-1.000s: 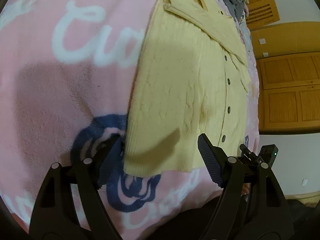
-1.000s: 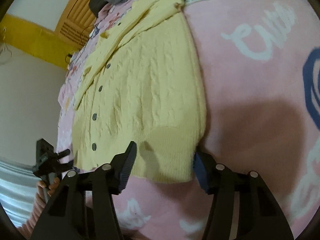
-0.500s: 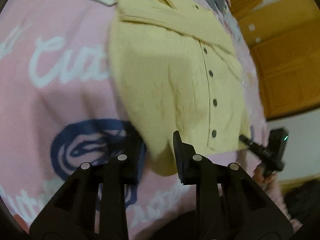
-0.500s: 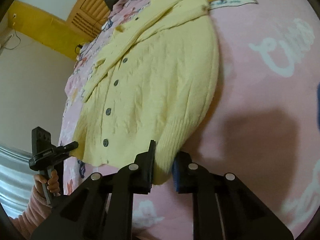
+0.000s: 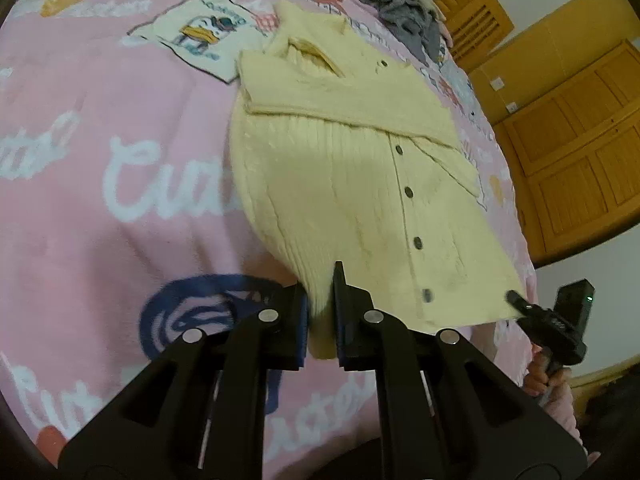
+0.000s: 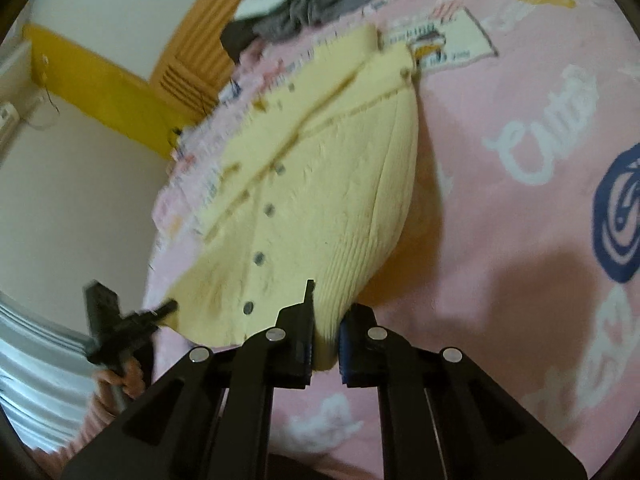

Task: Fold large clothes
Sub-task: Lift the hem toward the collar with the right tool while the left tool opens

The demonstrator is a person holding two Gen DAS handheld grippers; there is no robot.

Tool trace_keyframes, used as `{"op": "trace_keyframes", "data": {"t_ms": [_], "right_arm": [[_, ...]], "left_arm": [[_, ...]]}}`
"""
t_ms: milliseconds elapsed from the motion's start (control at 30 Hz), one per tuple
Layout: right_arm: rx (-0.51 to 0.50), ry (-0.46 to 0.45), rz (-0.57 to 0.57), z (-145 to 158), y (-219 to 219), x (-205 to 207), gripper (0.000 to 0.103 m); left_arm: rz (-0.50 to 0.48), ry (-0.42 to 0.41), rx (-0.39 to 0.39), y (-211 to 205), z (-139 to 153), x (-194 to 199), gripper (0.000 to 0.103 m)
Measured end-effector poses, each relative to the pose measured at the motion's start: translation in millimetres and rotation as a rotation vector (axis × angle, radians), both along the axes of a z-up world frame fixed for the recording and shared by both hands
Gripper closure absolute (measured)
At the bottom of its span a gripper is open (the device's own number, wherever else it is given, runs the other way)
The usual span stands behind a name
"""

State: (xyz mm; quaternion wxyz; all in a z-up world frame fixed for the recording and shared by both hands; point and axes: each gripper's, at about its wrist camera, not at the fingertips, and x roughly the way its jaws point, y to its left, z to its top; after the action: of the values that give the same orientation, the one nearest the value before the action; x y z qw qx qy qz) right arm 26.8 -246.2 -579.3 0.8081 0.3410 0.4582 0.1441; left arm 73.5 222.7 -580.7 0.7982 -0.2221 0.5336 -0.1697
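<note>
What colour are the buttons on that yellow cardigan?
Dark grey, running down the cardigan front; the buttons show best in the left wrist view.

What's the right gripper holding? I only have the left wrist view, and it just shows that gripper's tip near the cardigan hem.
Observer: In the right wrist view, the right gripper is shut on the ribbed hem of the cardigan, with fabric pinched between its fingers.
Operator: How does my left one look from that side?
Observer: The left gripper has its tip at the other hem corner, beyond the buttons. A hand in a pink sleeve holds it.
</note>
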Motion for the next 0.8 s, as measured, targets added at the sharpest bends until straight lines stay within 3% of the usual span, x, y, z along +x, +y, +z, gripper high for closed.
{"op": "trace_keyframes", "data": {"t_ms": [100, 333, 433, 600, 800], "right_arm": [[0.083, -0.039, -0.046, 15, -10, -8, 0.094], [0.133, -0.115, -0.058, 52, -9, -21, 0.095], [0.145, -0.095, -0.053, 63, -12, -16, 0.095], [0.153, -0.043, -0.051, 85, -20, 25, 0.095], [0.143, -0.057, -0.056, 116, -32, 108, 0.094]], "left_arm": [[0.009, -0.04, -0.001, 3, 11, -5, 0.093], [0.063, -0.129, -0.033, 21, 46, -23, 0.093], [0.075, -0.127, -0.047, 31, 58, -21, 0.093], [0.084, -0.088, -0.068, 36, 73, 15, 0.093], [0.061, -0.152, -0.044, 31, 117, 102, 0.093]]}}
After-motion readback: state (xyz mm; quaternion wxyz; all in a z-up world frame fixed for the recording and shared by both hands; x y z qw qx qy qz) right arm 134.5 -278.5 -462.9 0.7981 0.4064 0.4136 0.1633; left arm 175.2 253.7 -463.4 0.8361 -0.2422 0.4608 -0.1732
